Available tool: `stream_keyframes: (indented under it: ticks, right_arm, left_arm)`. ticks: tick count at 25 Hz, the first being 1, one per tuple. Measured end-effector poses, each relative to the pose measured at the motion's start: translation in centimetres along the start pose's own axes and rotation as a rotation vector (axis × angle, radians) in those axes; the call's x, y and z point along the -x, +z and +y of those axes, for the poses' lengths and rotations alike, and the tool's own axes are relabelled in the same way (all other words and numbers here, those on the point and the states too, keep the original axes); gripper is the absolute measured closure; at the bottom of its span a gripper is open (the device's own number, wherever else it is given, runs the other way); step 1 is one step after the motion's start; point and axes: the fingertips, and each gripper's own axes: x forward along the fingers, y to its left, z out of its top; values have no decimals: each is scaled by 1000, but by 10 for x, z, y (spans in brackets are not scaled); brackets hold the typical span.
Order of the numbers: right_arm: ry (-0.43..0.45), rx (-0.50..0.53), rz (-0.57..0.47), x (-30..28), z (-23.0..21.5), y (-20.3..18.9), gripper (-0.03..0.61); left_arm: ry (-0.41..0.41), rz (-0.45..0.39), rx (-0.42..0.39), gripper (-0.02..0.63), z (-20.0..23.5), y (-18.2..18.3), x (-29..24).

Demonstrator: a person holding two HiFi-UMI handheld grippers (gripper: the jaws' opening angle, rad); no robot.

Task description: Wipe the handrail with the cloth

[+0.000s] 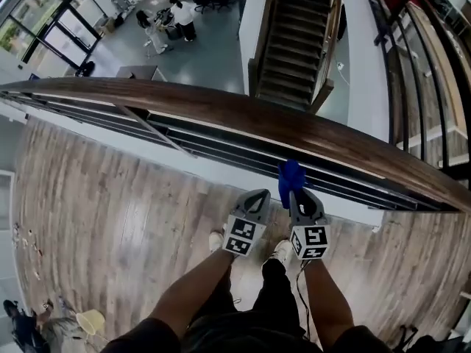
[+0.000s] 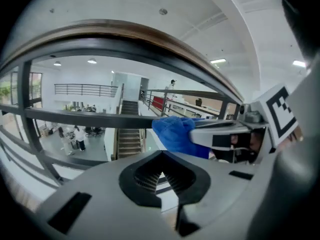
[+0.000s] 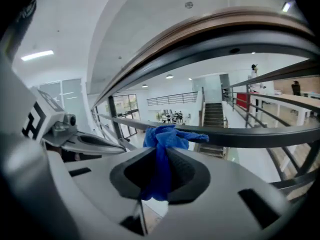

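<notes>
While the blue cloth hangs bunched below the wooden handrail, on the person's side of it and not yet on the wood, the risks all come from how little of it is ready to wipe. The right claw is pinching the cloth through a narrow fold, with a crumpled tuft above the tips and a short tail beneath. In the right gripper view the tuft overlaps one of the dark railing bars under the handrail; whether it touches cannot be told.

The left claw is pressed together with nothing between its pads, just beside the right one and likewise below the handrail.

- **Scraping:** the tuft is small, so if the claw is pushed onto the handrail at a steep angle, hard plastic could meet the varnished top instead of fabric.
- **Dropping:** friction along the wood would drag on that thin fold; a slip beyond the handrail sends the cloth to the lower hall, where people are working.
- **Snagging:** raised carelessly, the cloth could catch on the bars under the handrail and pull free.
- **Poor coverage:** a balled cloth wipes only a stripe of the handrail's wide curved top — many passes would be needed.
</notes>
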Motion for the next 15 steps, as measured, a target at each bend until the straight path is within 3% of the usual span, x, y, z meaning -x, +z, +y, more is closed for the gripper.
stream_keyframes:
  ticks: [5, 11, 15]
  right_arm:
    - [140, 35, 32, -93, 114, -12, 506]
    - [152, 23, 45, -209, 197, -27, 506]
    - [150, 56, 71, -279, 248, -38, 506]
  left_arm:
    - [178, 19, 71, 609, 141, -49, 52]
    - [283, 23, 117, 609, 276, -88, 88]
    - [332, 5, 205, 609, 341, -105, 113]
